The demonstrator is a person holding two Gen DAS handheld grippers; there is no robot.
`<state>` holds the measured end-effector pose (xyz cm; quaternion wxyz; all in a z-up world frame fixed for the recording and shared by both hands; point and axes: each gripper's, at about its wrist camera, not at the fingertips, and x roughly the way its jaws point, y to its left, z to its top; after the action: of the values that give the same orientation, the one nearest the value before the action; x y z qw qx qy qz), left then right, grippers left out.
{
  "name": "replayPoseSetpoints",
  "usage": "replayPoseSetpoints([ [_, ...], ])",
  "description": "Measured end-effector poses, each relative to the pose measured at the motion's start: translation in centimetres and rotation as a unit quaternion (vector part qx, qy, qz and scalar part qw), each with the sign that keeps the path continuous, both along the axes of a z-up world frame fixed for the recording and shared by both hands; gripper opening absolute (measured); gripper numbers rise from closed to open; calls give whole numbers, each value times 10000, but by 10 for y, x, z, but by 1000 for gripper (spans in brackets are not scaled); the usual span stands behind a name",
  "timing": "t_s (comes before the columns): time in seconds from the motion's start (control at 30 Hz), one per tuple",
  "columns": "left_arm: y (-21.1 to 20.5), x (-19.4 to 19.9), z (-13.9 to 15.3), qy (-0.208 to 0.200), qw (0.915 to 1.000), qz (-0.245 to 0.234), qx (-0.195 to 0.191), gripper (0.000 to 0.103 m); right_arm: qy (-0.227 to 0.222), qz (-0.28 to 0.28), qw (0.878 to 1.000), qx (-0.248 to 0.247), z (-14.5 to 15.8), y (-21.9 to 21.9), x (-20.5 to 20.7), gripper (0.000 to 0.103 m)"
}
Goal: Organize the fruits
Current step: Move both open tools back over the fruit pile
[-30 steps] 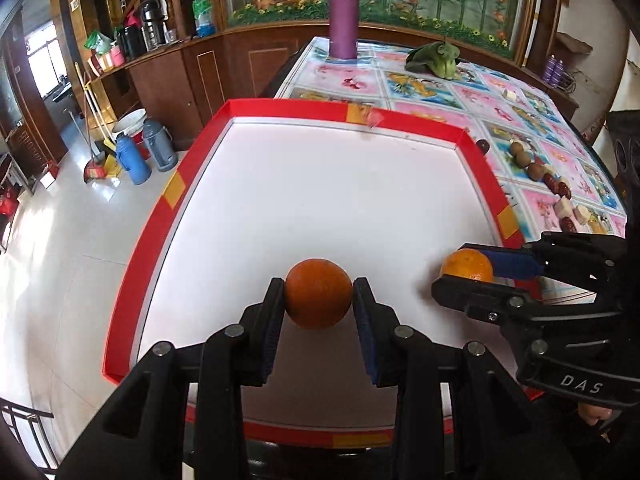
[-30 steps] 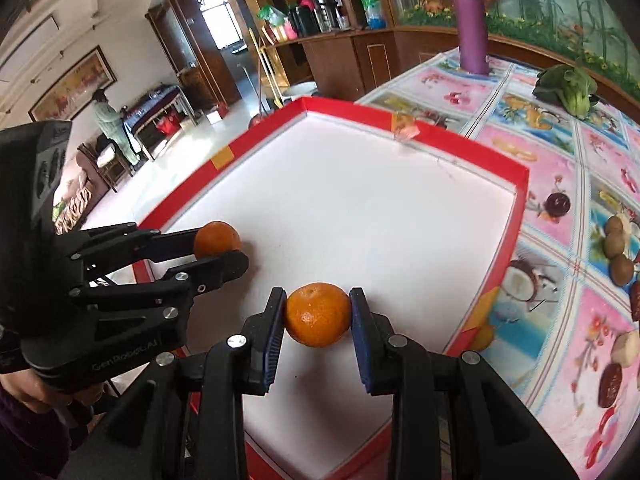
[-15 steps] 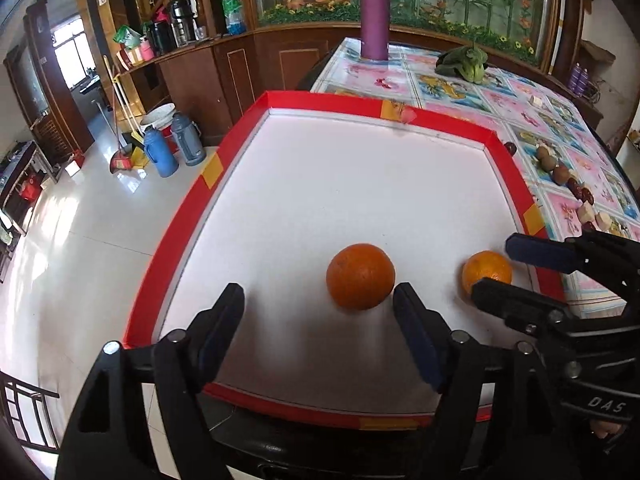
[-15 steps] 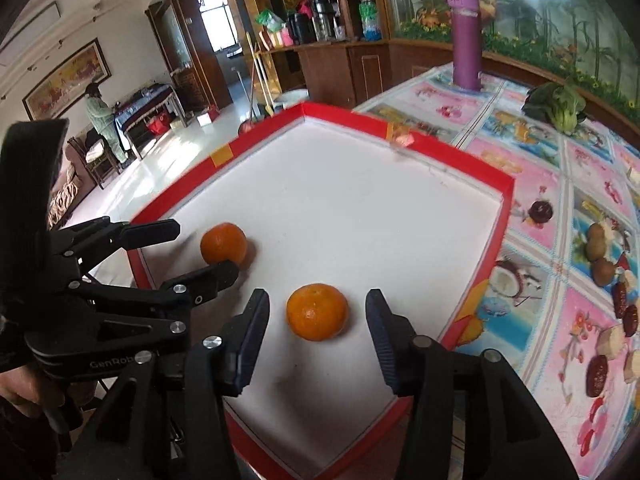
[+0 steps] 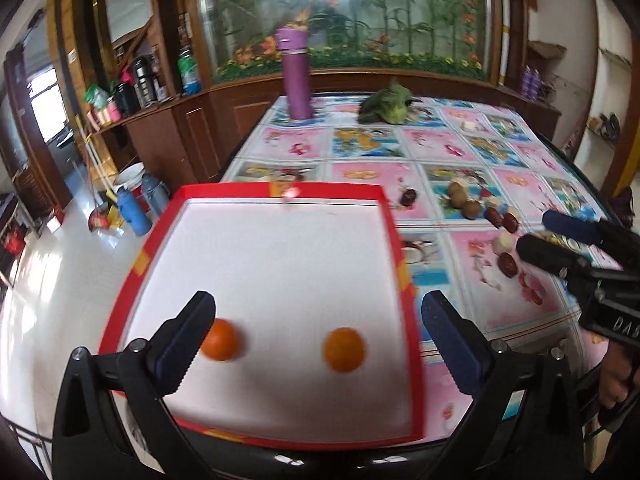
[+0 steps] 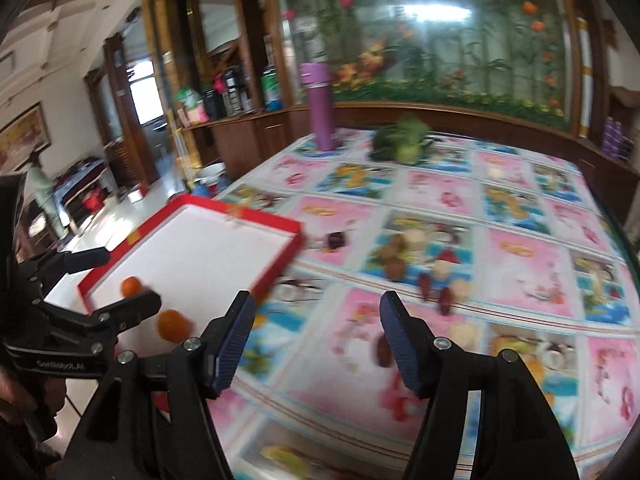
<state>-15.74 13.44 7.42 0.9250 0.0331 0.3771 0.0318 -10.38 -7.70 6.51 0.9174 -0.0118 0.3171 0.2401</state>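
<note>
1. Red-rimmed, white-floored shallow tray (image 5: 409, 320); lies at the near-left corner of the bench (image 6: 520, 256), which is covered in a pink-and-blue patterned cloth.
2. Two round orange citrus fruits, resting apart on the tray floor near its near edge; the darker orange (image 5: 219, 339) at 9 o'clock of the paler orange (image 5: 345, 349); neither touched by any jaws.
3. Loose small fruits (image 6: 394, 258) (brown rounds, dark red dates, pale pieces); scattered on the cloth outside the tray, at 2 o'clock from it in the left wrist view; judged the next to gather.
4. Left gripper (image 5: 320, 334); jaws wide apart, empty; above the tray's near edge, both oranges between its jaws' lines.
5. Right gripper (image 6: 316, 338); jaws wide apart, empty; over the cloth, clear of the tray; a dark red date (image 6: 383, 350) just beside its right jaw, the main cluster at 12 o'clock ahead.
6. Judgement: the right gripper is the nearer to the scattered fruits; the dates' long axes are too blurred to tell.
</note>
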Motion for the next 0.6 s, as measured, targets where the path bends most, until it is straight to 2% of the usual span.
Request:
replayPoseSetpoints([
  [0.13, -38, 11, -4, 61, 9994, -280, 187, 103, 96, -463, 9988, 84, -3, -38, 7, 65],
  [0.27, -67, 22, -7, 132, 9985, -482, 211, 103, 175, -812, 9965, 110, -8, -67, 12, 65],
  [0.6, -108, 47, -17, 349, 9961, -729, 340, 103, 308, -1052, 9939, 154, -20, -99, 27, 65],
])
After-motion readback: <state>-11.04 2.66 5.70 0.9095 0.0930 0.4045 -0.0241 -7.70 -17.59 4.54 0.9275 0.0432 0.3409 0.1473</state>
